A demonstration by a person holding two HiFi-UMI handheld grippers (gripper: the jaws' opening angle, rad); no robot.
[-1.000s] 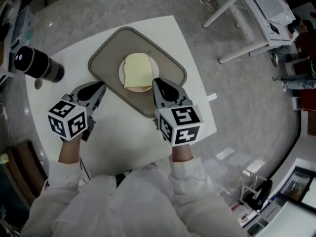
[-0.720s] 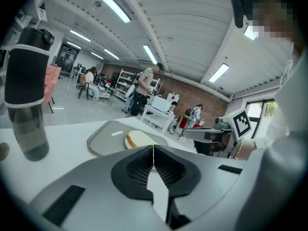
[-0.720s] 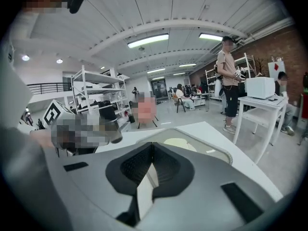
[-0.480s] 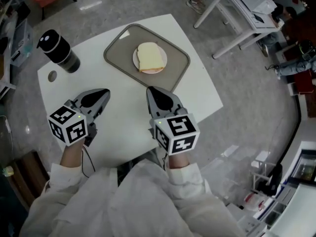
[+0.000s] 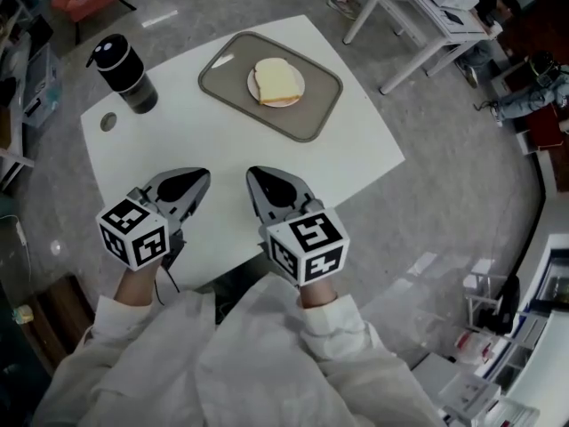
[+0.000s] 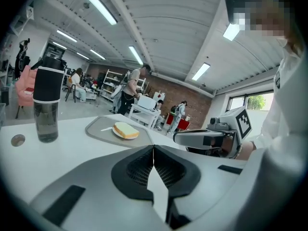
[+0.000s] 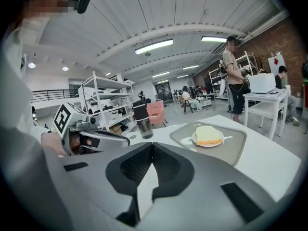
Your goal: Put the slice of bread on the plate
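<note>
One slice beyond hand-held grippers

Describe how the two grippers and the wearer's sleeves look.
Both are light grey wedges tapering to a point. The left gripper and right gripper each carry a white cube with black square markers at the rear. Their fingers have black ribbed pads. The sleeves are white.

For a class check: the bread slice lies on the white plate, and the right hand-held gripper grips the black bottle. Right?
No. The right gripper view shows the right hand-held gripper shut on nothing; the black bottle stands apart on the table. The bread slice does lie on the white plate.
</note>
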